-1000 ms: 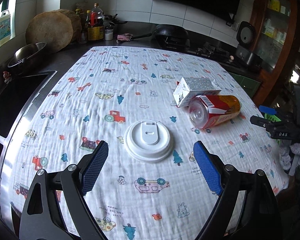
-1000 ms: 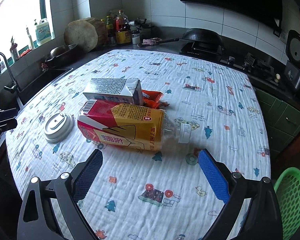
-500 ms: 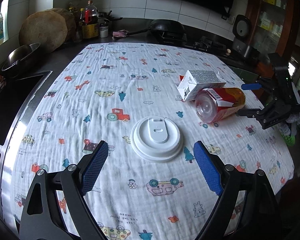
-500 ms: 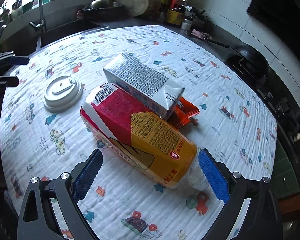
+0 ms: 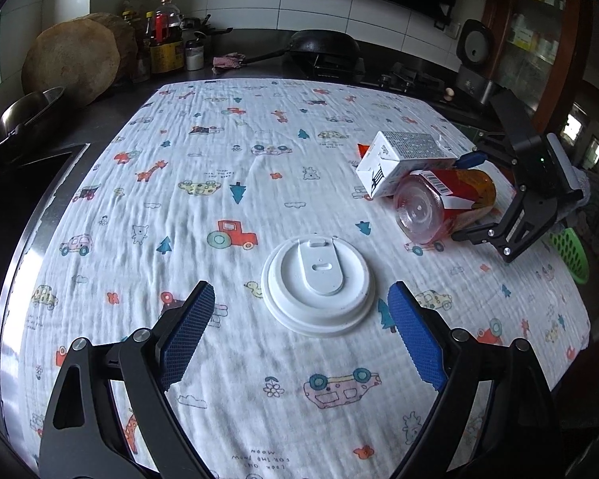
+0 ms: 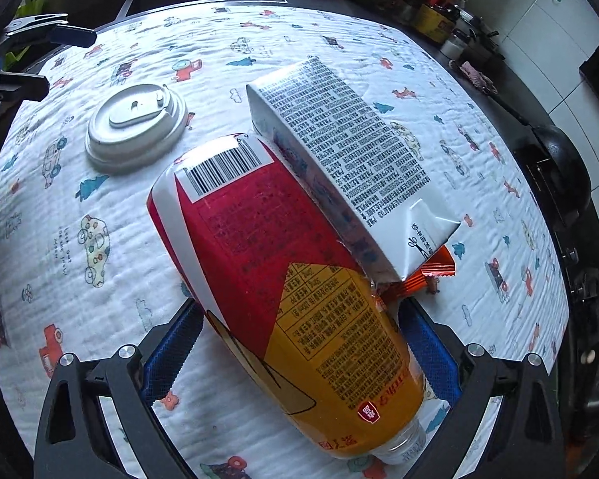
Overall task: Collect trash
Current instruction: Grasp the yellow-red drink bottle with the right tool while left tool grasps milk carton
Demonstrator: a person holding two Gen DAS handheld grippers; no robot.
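Observation:
A white plastic lid [image 5: 319, 283] lies on the patterned cloth [image 5: 219, 199], just ahead of my left gripper [image 5: 299, 331], whose jaws stand wide open and hold nothing. A red-and-yellow labelled bottle [image 6: 291, 279] lies on its side with a white milk carton [image 6: 347, 151] leaning on it and an orange wrapper [image 6: 431, 271] underneath. My right gripper [image 6: 303, 351] points steeply down and straddles the bottle near its neck end. Its blue pads sit on either side and do not visibly press. In the left wrist view the bottle [image 5: 447, 203], carton [image 5: 403, 155] and right gripper [image 5: 463, 197] sit at the right.
A green basket [image 5: 571, 255] stands below the table's right edge. A sink [image 5: 20, 183] lies to the left, with a metal bowl [image 5: 24, 119] and a round wooden board [image 5: 76, 56] behind it. Bottles [image 5: 163, 40] and a wok [image 5: 323, 52] line the far counter.
My right gripper rolled, tipped down and closed in over the bottle, which now lies between its open fingers. My left gripper crept slightly nearer the lid, still open.

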